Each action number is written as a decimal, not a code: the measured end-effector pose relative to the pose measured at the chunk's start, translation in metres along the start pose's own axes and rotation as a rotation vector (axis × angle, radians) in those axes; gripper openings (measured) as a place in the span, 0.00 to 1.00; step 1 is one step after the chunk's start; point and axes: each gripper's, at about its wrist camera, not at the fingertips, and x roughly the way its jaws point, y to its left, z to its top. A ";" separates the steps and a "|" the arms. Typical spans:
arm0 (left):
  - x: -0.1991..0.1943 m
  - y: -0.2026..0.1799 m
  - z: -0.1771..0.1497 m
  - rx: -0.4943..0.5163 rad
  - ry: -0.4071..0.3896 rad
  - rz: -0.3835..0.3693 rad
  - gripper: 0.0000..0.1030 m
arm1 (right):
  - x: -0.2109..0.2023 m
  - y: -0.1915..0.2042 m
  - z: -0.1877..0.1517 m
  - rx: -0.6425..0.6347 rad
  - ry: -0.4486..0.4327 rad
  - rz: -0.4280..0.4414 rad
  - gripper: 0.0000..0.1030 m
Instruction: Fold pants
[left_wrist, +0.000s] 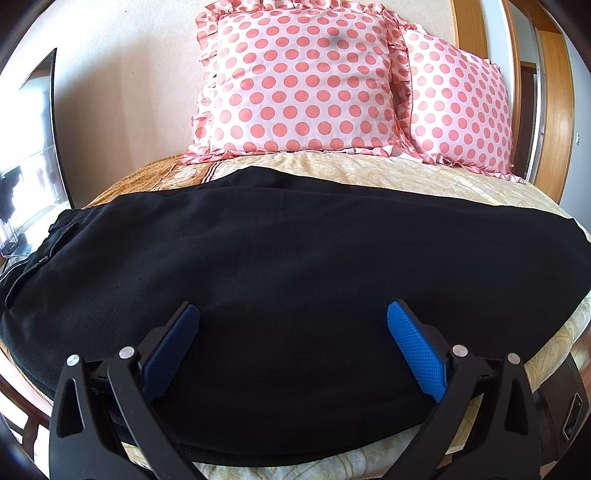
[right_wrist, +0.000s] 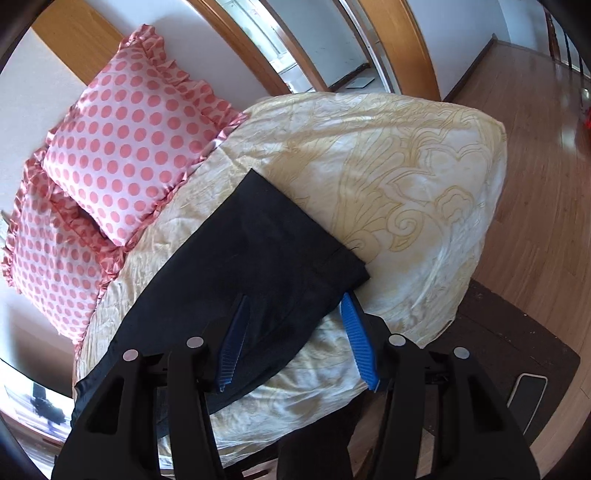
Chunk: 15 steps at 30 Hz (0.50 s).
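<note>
Black pants (left_wrist: 295, 266) lie flat across the bed, waistband with zipper at the left end (left_wrist: 48, 243). My left gripper (left_wrist: 293, 325) is open, its blue pads spread above the near edge of the pants, holding nothing. In the right wrist view the leg end of the pants (right_wrist: 266, 240) lies on the cream bedspread, hem pointing right. My right gripper (right_wrist: 295, 308) is open, its fingers either side of the hem's near corner; I cannot tell whether the pads touch the cloth.
Two pink polka-dot pillows (left_wrist: 303, 81) (right_wrist: 129, 140) lean at the head of the bed. The cream patterned bedspread (right_wrist: 406, 177) covers the mattress. Wooden floor (right_wrist: 535, 184) and a dark mat (right_wrist: 517, 350) lie beyond the bed's right edge. A window is at left (left_wrist: 29, 166).
</note>
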 end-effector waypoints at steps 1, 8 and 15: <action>0.000 0.000 0.000 0.000 0.000 0.000 0.98 | 0.002 0.002 -0.001 -0.011 0.007 -0.001 0.49; -0.001 0.000 0.000 0.000 -0.003 0.000 0.98 | 0.012 0.008 0.002 -0.058 -0.056 -0.074 0.16; -0.001 0.000 -0.001 0.000 -0.004 0.001 0.98 | 0.000 0.038 0.004 -0.153 -0.167 -0.021 0.07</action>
